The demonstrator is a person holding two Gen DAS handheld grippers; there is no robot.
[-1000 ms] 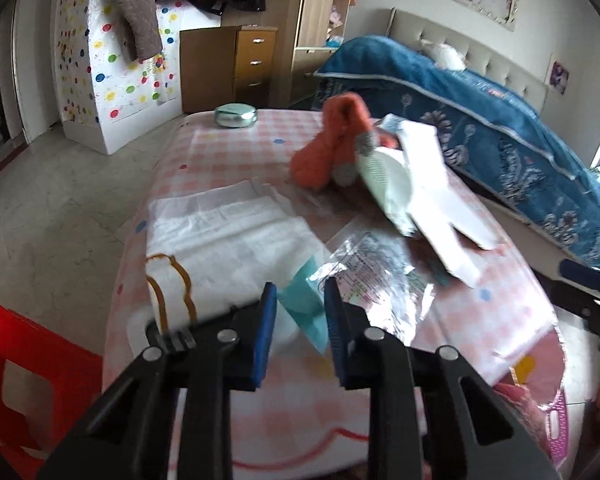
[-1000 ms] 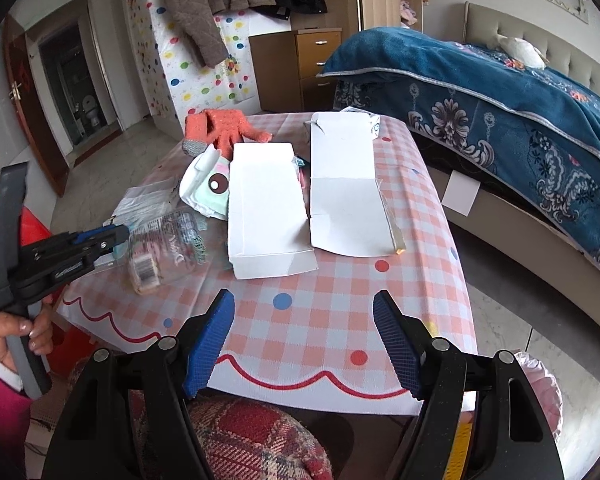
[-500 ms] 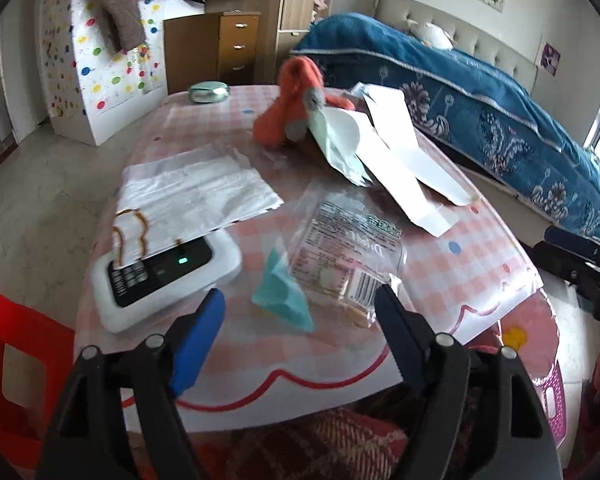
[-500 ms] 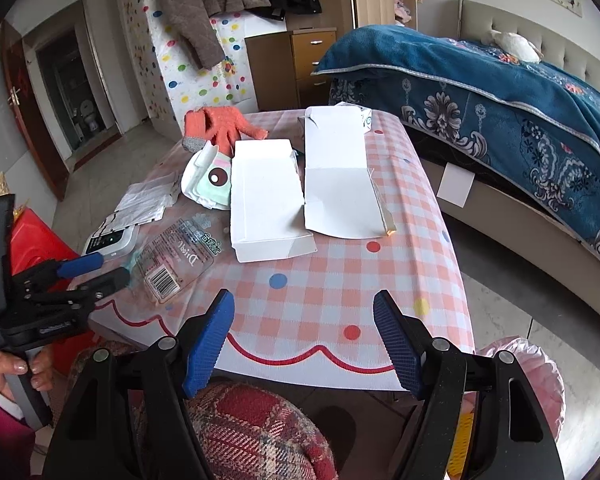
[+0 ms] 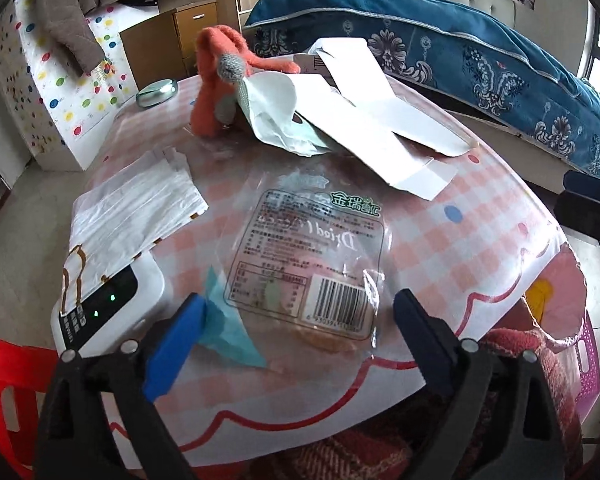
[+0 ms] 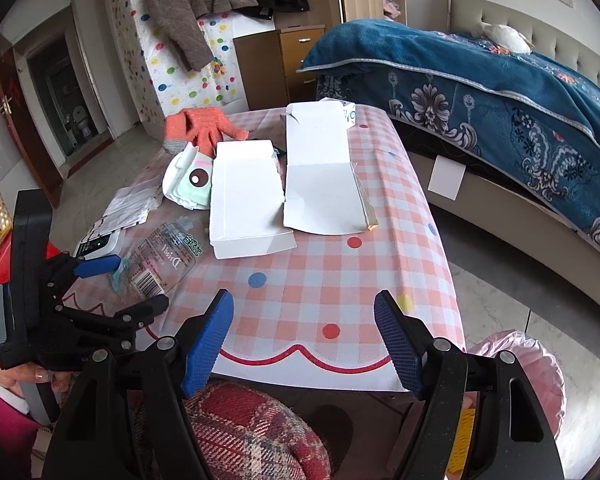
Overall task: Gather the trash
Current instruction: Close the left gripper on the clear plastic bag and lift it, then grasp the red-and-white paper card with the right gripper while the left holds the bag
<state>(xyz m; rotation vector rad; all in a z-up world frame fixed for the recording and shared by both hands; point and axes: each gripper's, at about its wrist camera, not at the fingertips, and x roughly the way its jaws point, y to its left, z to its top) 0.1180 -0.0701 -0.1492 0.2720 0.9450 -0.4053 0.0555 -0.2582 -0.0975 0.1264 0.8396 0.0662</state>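
**Bedroom surroundings and non-trash items**

Checked pink-and-white cloth with coloured dots over the worktop [image 6: 340, 280]. Orange glove [image 6: 204, 128] lying at the far left end, a round metal tin [image 5: 157, 92] beyond it. White device with green lights [image 5: 112, 304] near the left edge, partly under paper. Blue patterned bedspread [image 6: 480, 92] to the right. Wooden drawer unit [image 6: 296, 60] behind, brown jacket [image 6: 180, 4] hanging over a dotted wall panel. Red chair [image 5: 4, 376] at lower left.

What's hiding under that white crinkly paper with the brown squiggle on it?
The white paper lies over a white gadget with green lights. Only its near end shows; the rest is covered.
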